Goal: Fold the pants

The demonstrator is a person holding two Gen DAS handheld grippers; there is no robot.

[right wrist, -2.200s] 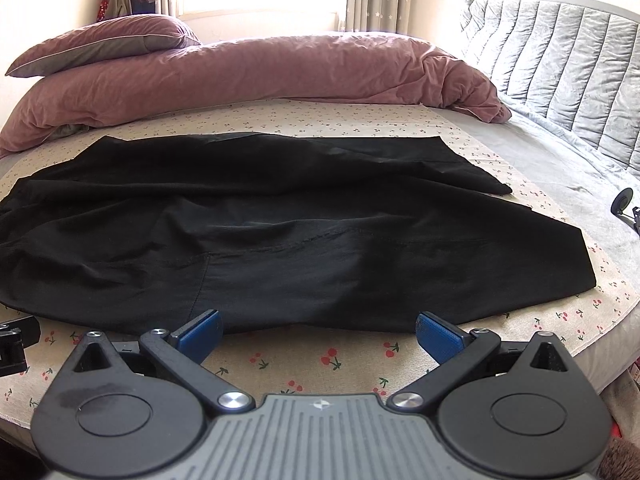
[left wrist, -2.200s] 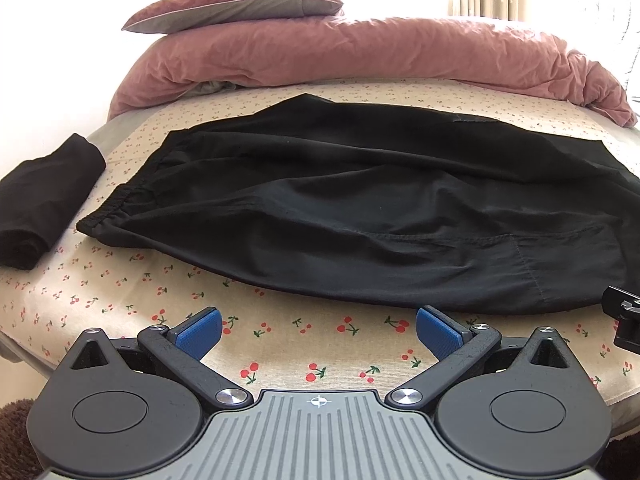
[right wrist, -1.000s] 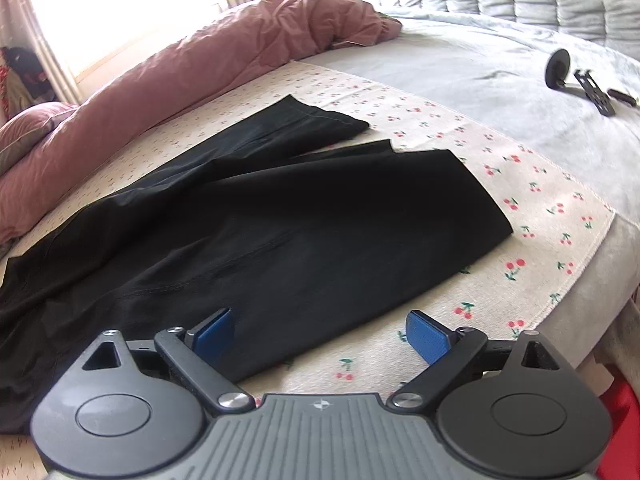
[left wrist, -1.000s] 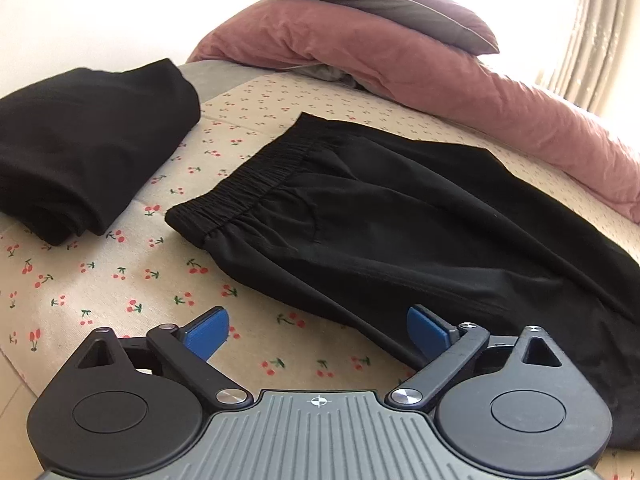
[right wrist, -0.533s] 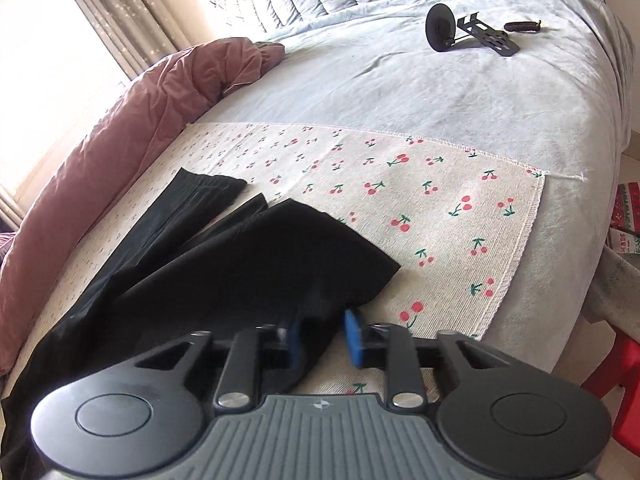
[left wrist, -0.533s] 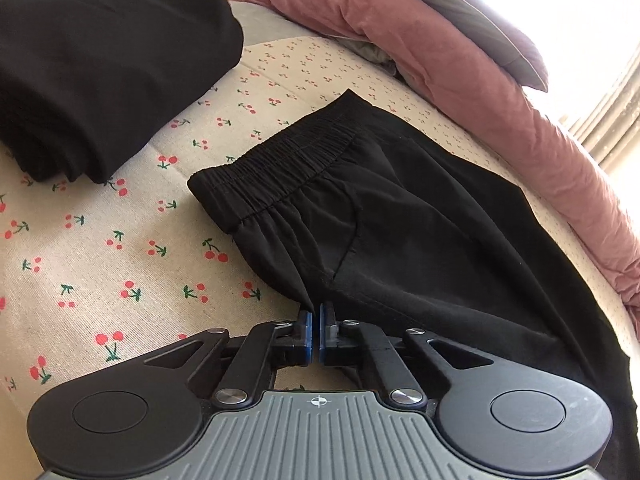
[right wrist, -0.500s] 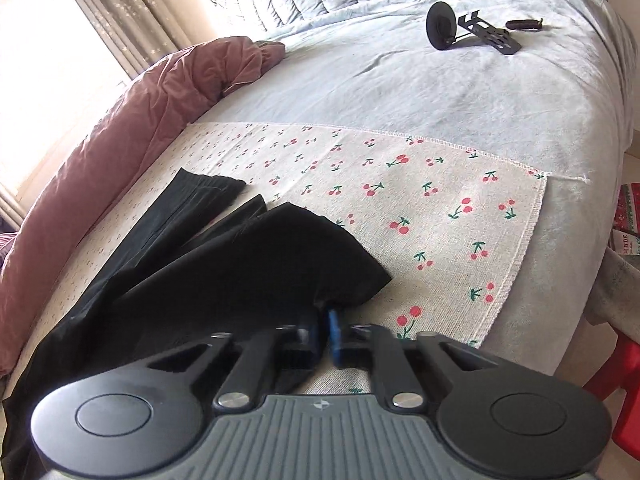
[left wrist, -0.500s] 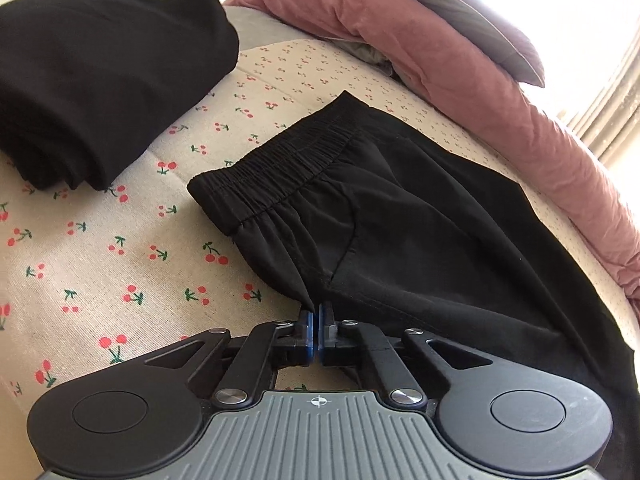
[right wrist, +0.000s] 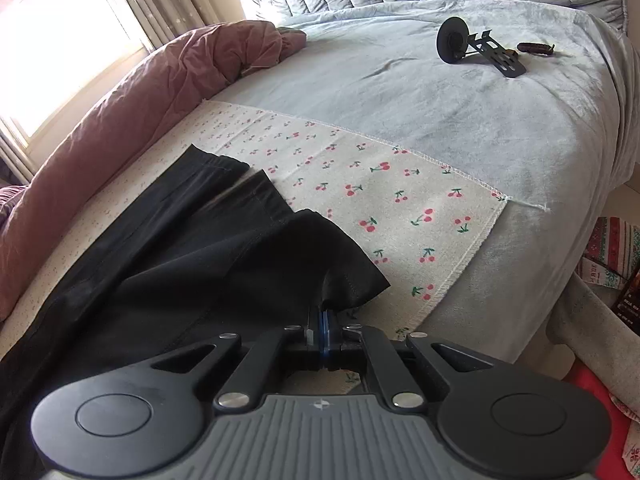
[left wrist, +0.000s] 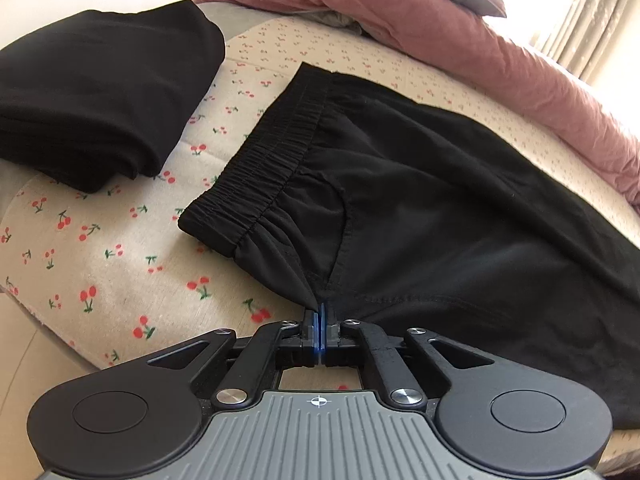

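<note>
Pants (left wrist: 460, 208), black, one pair: left gripper (left wrist: 321, 312) clamps side seam below waistband; right gripper (right wrist: 322, 316) clamps leg hem. One folded black garment (left wrist: 100, 92) at 10 o'clock.

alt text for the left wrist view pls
The left gripper is shut on the near edge of black pants, just below the elastic waistband, on a cherry-print cloth. A folded black garment lies to the left, a pink duvet behind.
</note>
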